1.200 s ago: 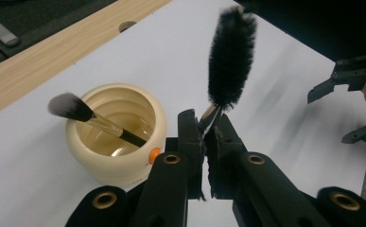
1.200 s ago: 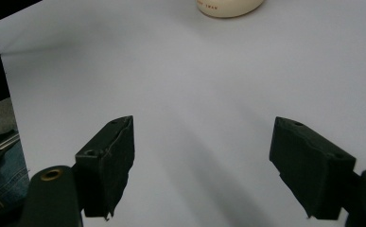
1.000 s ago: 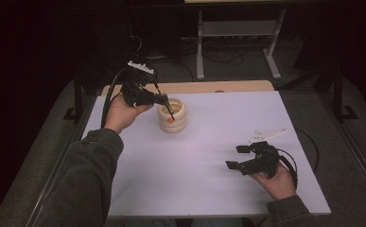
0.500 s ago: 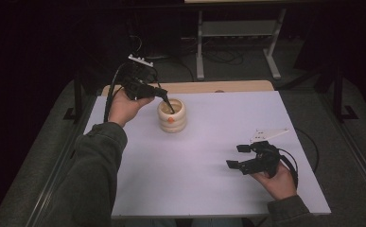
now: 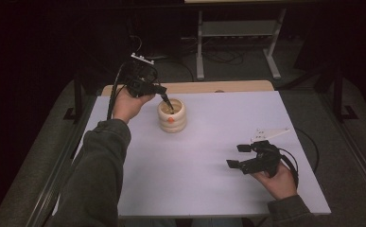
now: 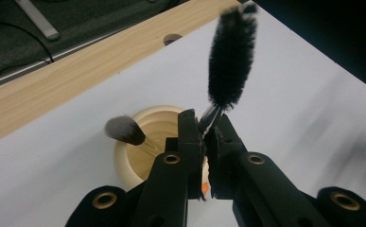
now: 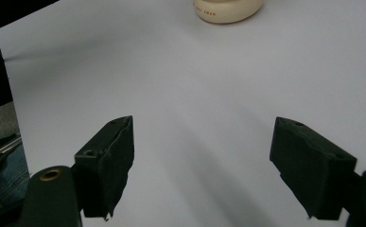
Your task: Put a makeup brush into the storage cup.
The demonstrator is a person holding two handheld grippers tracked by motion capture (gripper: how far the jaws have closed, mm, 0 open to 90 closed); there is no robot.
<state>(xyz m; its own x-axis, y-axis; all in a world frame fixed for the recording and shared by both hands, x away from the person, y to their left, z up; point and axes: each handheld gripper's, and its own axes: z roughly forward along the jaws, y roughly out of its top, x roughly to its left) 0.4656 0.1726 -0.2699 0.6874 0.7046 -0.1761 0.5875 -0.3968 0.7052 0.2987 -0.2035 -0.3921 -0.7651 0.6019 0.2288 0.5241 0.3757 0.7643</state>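
Observation:
A cream ribbed pot (image 5: 172, 116) with an orange dot stands on the white table sheet (image 5: 209, 156). My left gripper (image 5: 167, 102) hovers over its mouth, shut on the metal neck of a black-bristled brush (image 6: 231, 59) whose tuft points up and away. In the left gripper view (image 6: 204, 135), a second brush with a grey-tipped tuft (image 6: 124, 130) leans inside the pot (image 6: 145, 146). My right gripper (image 5: 239, 156) rests low at the right front of the sheet, jaws wide open with nothing between them (image 7: 202, 165). The pot's base (image 7: 225, 9) shows far ahead of it.
A wooden board (image 5: 204, 86) with a small hole runs along the table's far edge. Behind it stands a metal rack (image 5: 237, 33) on a dark floor with cables. Table frame rails (image 5: 62, 161) run along both sides.
My left gripper has risen and shifted slightly back over the pot, lifting the brush with it. The right gripper has stayed put.

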